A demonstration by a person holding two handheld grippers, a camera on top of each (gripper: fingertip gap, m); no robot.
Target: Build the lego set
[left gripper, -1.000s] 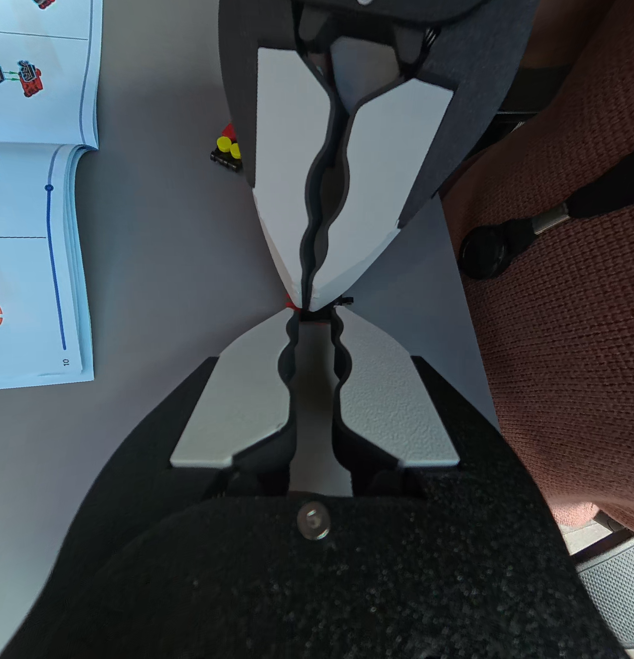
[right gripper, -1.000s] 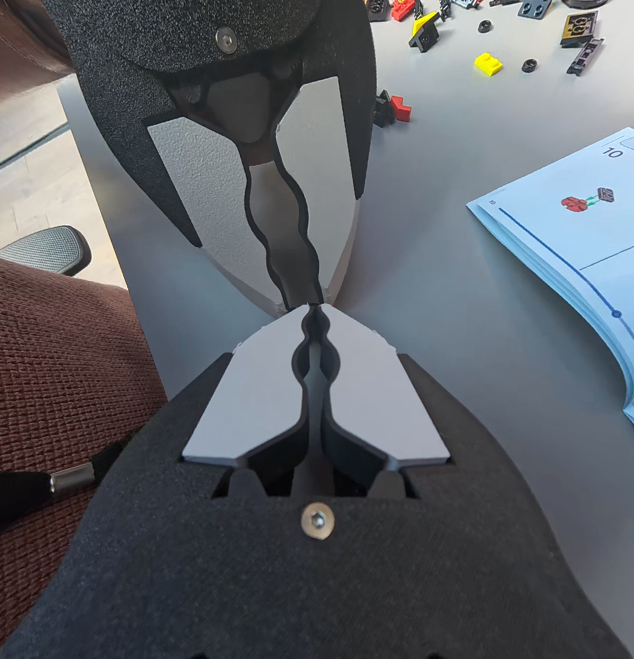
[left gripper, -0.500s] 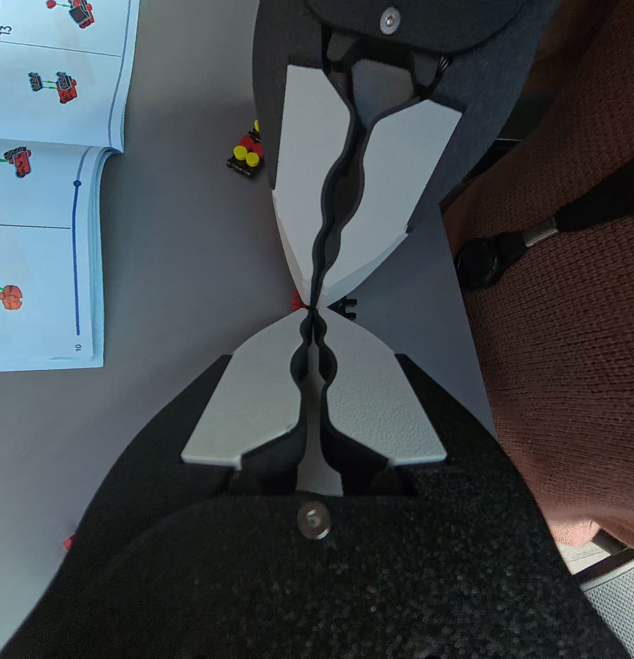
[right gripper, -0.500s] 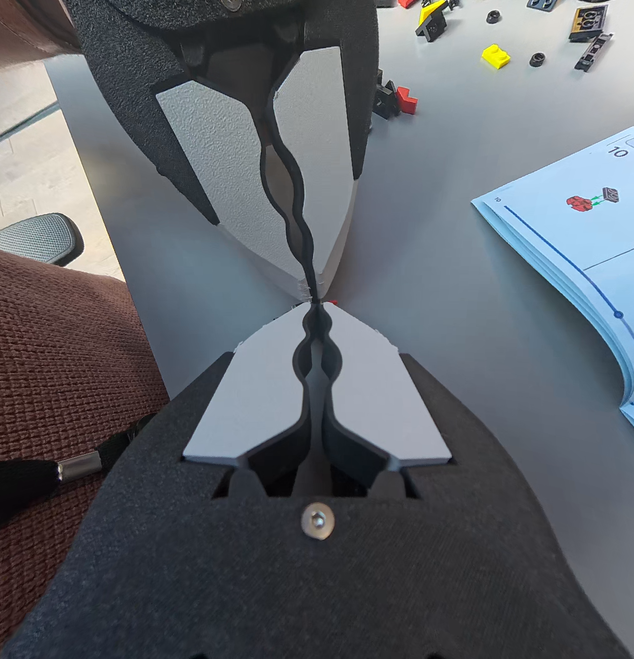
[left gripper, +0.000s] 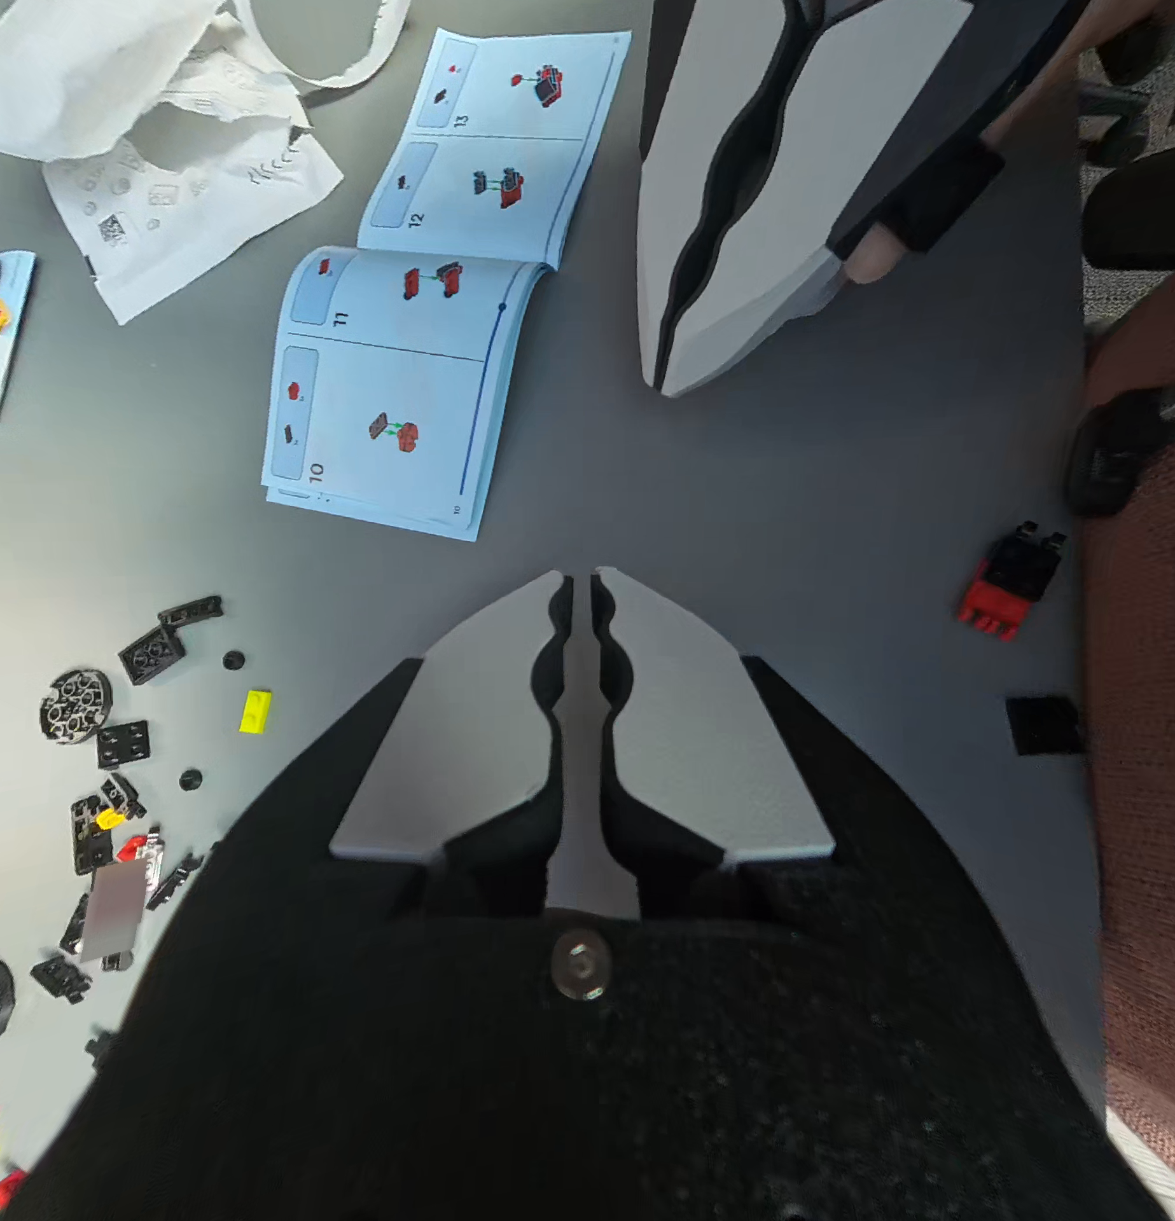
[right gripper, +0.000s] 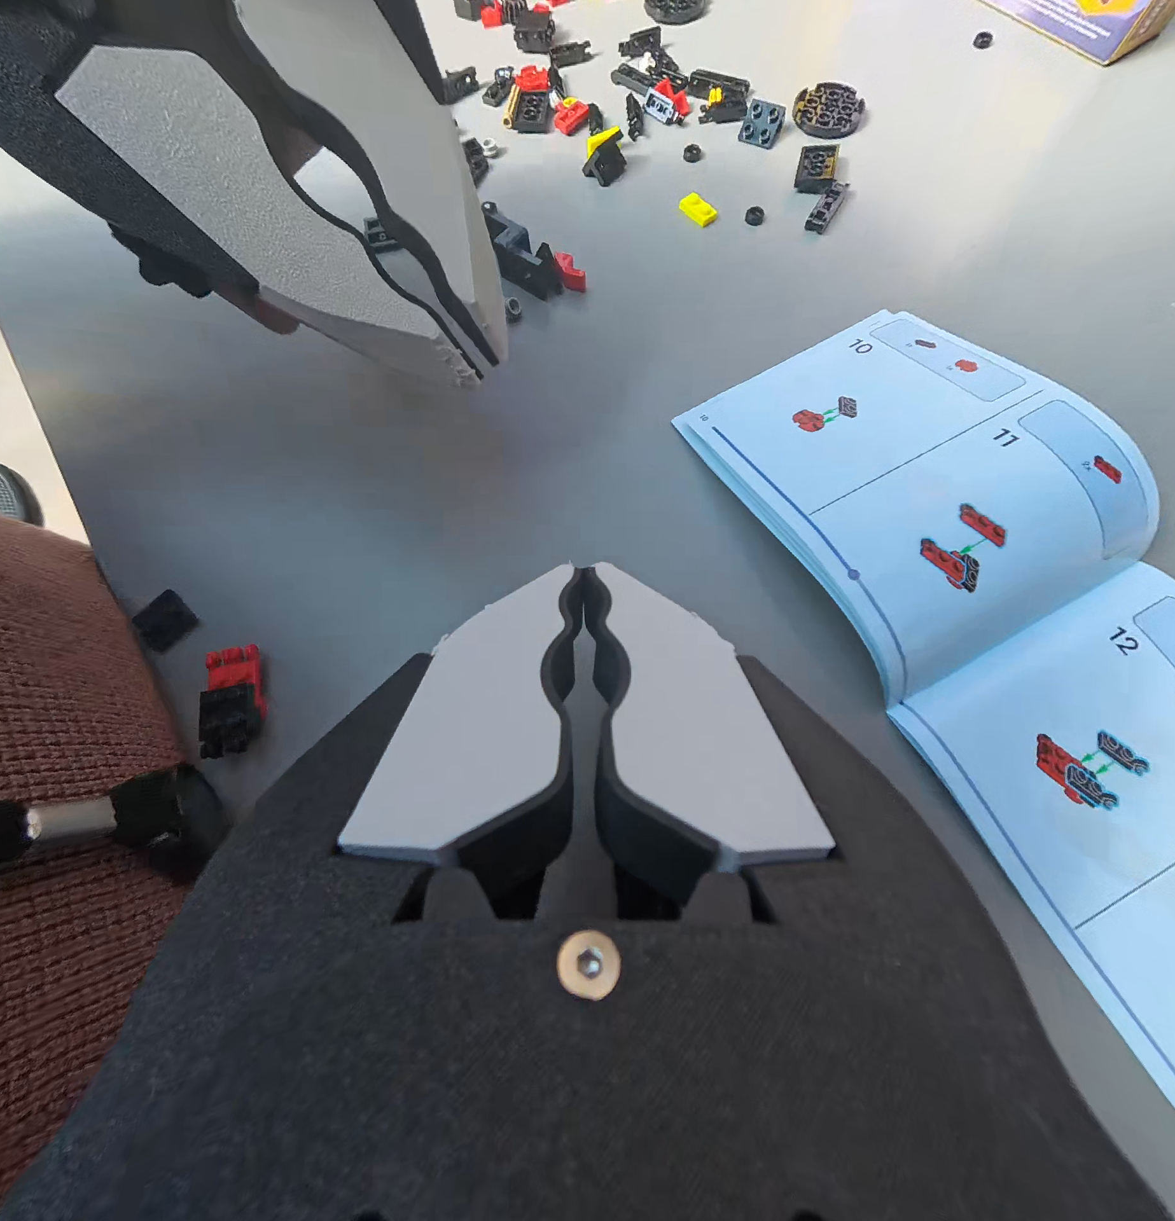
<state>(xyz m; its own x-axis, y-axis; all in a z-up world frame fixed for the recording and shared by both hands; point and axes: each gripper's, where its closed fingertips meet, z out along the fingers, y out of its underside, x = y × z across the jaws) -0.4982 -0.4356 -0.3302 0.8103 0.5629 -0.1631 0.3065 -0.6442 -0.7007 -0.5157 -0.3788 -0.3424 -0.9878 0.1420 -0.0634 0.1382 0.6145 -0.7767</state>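
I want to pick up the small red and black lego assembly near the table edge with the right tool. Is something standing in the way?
Nothing visible blocks it. The red and black assembly lies alone on bare grey table, left of the right tool. Only a flat black piece lies close beside it, apart from it. The left tool hangs farther off.

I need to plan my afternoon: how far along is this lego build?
Early. Done: one small red-and-black sub-assembly lies near the table edge, a black tile beside it. In hand: nothing; the left claw and right claw are both shut and empty above the table. Left: most of it; a scatter of loose pieces lies unbuilt beyond the open booklet.
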